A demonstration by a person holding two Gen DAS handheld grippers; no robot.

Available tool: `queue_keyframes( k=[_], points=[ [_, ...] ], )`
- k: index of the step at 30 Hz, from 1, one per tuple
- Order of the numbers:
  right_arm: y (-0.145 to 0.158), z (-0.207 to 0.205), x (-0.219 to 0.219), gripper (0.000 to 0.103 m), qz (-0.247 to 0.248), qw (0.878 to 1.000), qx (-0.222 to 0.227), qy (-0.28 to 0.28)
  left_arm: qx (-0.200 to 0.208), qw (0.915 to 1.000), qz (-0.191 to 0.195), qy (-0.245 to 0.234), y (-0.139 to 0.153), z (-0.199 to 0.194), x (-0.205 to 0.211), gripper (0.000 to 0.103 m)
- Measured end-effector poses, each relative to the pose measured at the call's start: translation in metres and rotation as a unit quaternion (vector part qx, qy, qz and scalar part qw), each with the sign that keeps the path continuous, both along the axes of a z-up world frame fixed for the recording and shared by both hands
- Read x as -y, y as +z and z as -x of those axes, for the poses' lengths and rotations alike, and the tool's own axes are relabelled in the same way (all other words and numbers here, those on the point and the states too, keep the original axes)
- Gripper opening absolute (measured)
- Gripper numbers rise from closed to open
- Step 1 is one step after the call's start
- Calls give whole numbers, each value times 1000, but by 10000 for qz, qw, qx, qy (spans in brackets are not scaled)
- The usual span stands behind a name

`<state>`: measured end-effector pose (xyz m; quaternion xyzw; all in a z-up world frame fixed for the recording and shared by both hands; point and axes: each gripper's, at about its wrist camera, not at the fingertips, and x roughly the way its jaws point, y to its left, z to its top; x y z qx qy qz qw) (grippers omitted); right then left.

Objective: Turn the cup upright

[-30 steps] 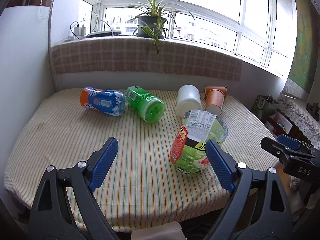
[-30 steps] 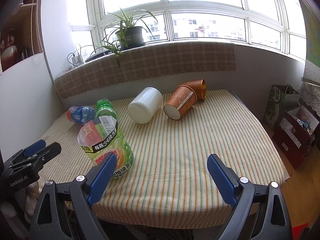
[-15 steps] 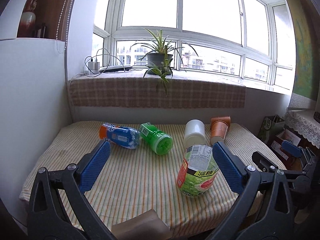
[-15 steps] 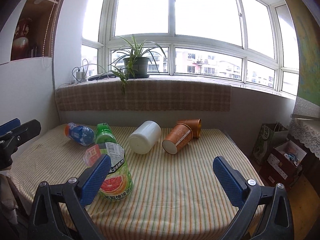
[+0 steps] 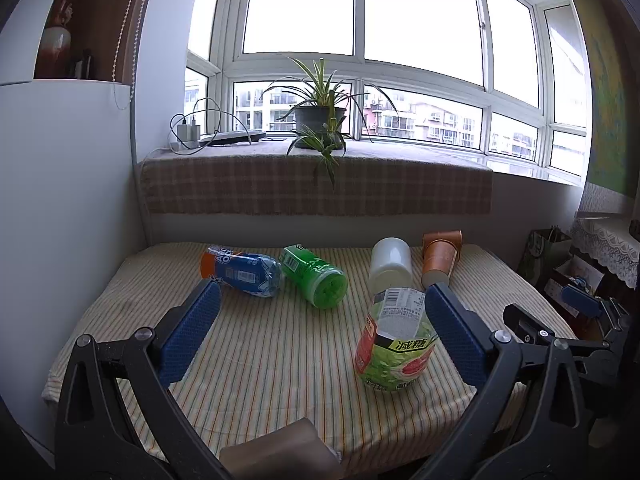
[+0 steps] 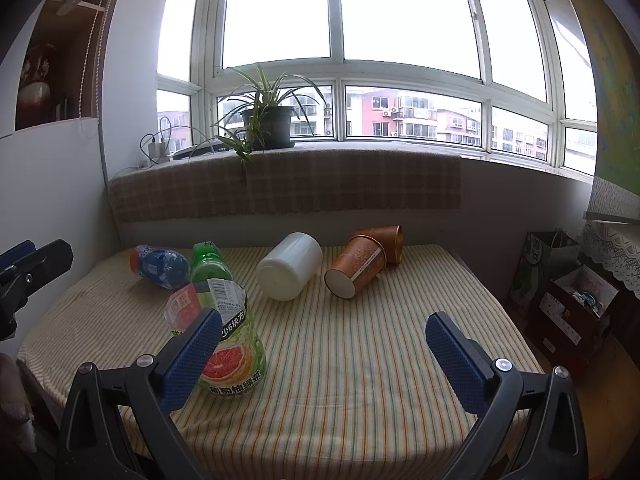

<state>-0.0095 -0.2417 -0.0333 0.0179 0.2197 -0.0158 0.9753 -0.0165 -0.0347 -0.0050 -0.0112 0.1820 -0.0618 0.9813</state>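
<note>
A cut-off green bottle cup with a grapefruit label [image 5: 394, 340] [image 6: 224, 344] stands upright near the table's front edge. A white cup [image 5: 390, 266] [image 6: 290, 270], a copper paper cup [image 5: 440, 258] [image 6: 358, 268], a second copper cup [image 6: 384, 238], a green cup [image 5: 314, 276] [image 6: 208, 262] and a blue bottle cup [image 5: 240, 270] [image 6: 160, 266] lie on their sides behind it. My left gripper [image 5: 318, 332] is open and empty, held back from the table. My right gripper [image 6: 322, 354] is open and empty too.
The table has a striped cloth [image 5: 280, 344] [image 6: 380, 360]. A checked cloth covers the sill [image 5: 316, 188] behind it, with a potted plant [image 5: 320, 120]. A white wall [image 5: 60, 200] is at the left. Bags and boxes [image 6: 560, 292] stand on the floor at the right.
Both grippers have pulled back and up from the table over the last second, so more of the window shows. The cups have not moved.
</note>
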Motion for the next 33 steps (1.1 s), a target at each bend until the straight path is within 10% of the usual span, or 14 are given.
queue_keyframes(
  k=[33],
  points=[
    [-11, -11, -2, 103, -118, 9995, -271, 129, -75, 10000, -7, 26, -9, -9, -3, 103]
  ],
)
